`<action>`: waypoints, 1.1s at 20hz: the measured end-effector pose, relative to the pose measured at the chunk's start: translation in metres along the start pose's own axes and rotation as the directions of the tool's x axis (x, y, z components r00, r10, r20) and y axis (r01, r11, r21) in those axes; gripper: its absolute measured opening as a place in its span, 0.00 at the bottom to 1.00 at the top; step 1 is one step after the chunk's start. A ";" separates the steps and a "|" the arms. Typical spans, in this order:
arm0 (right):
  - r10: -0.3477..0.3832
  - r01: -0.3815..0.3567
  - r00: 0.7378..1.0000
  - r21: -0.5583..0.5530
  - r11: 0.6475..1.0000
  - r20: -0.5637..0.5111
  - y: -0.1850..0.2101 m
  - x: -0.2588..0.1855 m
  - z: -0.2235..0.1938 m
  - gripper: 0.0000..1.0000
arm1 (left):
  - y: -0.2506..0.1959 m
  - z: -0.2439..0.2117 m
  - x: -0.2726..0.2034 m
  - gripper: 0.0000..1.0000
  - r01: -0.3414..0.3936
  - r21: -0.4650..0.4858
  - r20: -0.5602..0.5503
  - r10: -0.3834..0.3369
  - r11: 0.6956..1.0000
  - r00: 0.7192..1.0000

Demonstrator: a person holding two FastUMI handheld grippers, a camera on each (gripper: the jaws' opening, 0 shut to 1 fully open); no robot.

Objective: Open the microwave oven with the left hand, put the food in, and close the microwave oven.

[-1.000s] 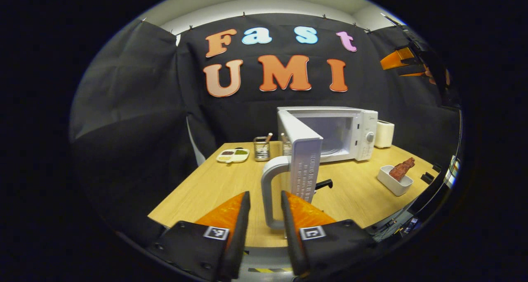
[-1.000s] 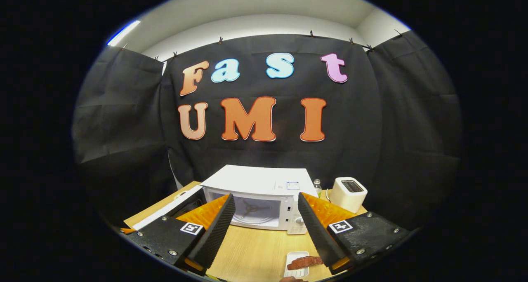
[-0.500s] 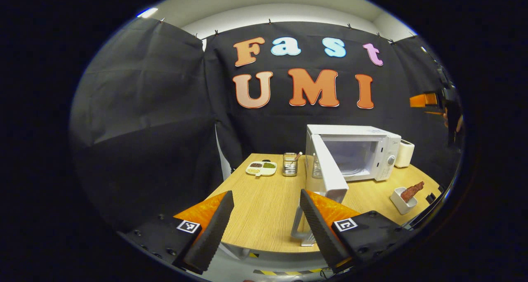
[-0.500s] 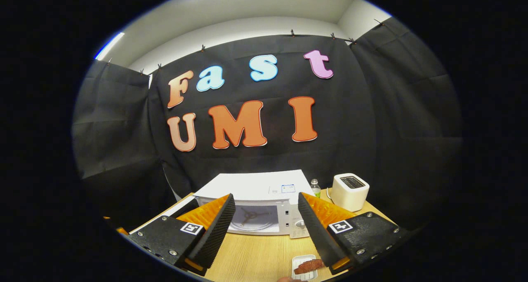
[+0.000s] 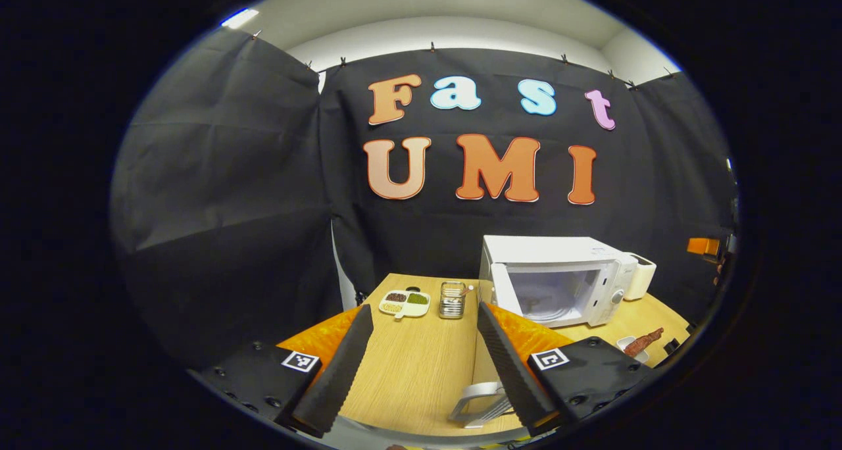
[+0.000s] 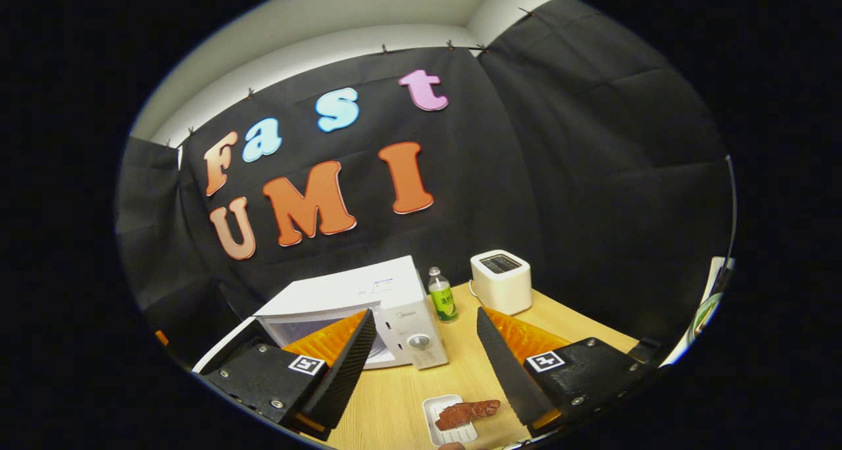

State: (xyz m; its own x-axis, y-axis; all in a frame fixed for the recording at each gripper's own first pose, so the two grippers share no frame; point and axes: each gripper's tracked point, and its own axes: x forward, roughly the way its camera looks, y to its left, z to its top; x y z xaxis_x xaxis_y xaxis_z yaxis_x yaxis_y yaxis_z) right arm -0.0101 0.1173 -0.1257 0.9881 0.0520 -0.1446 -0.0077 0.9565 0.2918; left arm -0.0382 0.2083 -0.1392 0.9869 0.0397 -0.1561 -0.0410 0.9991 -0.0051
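Both claws spread wide, empty — left claw [image 5: 421, 364] above table edge, right claw [image 6: 424, 364] over food [image 6: 467, 412], microwave [image 6: 348, 305] open.

Light wood table [image 5: 414, 364], pale grain running front to back. On it, toward the back: white microwave [image 5: 559, 275] with its door swung open, sitting roughly mid-table. Just right of that, a white toaster [image 6: 501, 280] near the back edge, and a small bottle with a green label [image 6: 443, 297] standing upright between the two. Left of the microwave, a wire mesh holder [image 5: 452, 300] with something poking out, and beside that a small white divided dish [image 5: 404, 302] with dark, green and yellowish bits. Nearer the front, a white rectangular tray [image 6: 448, 420] carrying a reddish-brown piece of food [image 6: 468, 411], lying well apart from the microwave.
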 end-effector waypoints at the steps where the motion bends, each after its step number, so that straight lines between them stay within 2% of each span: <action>1: -0.025 0.026 0.999 0.035 0.999 -0.021 -0.014 0.001 -0.010 1.00 | -0.001 0.001 0.004 0.97 0.003 -0.003 -0.003 -0.003 1.000 1.000; 2: -0.041 0.044 0.998 0.072 0.996 -0.046 -0.026 0.001 -0.022 0.95 | -0.002 0.003 0.007 1.00 0.006 -0.007 -0.006 -0.006 1.000 1.000; 5: -0.060 0.071 0.994 0.123 0.990 -0.090 -0.045 0.003 -0.055 0.94 | -0.003 0.005 0.009 1.00 0.007 0.009 -0.010 -0.007 1.000 1.000; 7: -0.042 0.065 0.989 0.161 0.985 -0.143 -0.050 0.006 -0.086 0.95 | -0.005 0.007 0.009 0.97 0.007 0.011 -0.011 -0.006 1.000 1.000; 12: -0.034 0.099 0.961 0.226 0.969 -0.276 -0.061 0.024 -0.159 0.94 | -0.006 0.010 0.008 1.00 0.005 0.035 -0.019 -0.004 0.999 1.000; 13: -0.039 0.109 0.955 0.229 0.967 -0.293 -0.064 0.027 -0.169 0.94 | -0.006 0.009 0.008 0.97 0.004 0.042 -0.022 -0.003 0.999 1.000; 14: -0.041 0.117 0.951 0.232 0.966 -0.306 -0.066 0.031 -0.178 0.94 | -0.007 0.008 0.007 1.00 0.003 0.048 -0.025 -0.002 0.999 1.000; 15: -0.046 0.128 0.947 0.241 0.962 -0.318 -0.068 0.033 -0.185 0.94 | -0.006 0.007 0.005 0.97 0.000 0.053 -0.028 0.002 0.999 1.000; 17: -0.037 0.142 0.938 0.286 0.948 -0.345 -0.069 0.039 -0.196 0.92 | -0.005 0.005 0.004 1.00 -0.003 0.051 -0.035 0.004 0.999 0.999; 18: -0.031 0.147 0.935 0.307 0.940 -0.354 -0.068 0.042 -0.201 0.87 | -0.004 0.004 0.004 0.99 -0.008 0.050 -0.038 0.010 0.999 0.999; 19: -0.030 0.154 0.933 0.322 0.934 -0.360 -0.069 0.044 -0.205 0.76 | -0.002 0.002 0.003 0.97 -0.015 0.053 -0.042 0.017 0.999 0.999; 22: -0.015 0.166 0.919 0.352 0.921 -0.394 -0.068 0.048 -0.220 0.62 | -0.003 -0.001 0.002 1.00 -0.019 0.057 -0.052 0.022 0.998 0.998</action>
State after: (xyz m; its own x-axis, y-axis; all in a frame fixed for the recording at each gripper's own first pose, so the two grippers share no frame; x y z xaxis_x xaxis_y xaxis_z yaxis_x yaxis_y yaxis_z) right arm 0.0038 0.1176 -0.3604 0.8478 0.1466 -0.5096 0.2106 0.7890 0.5773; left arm -0.0358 0.2058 -0.1409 0.9763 0.0611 -0.2078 -0.0510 0.9972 0.0538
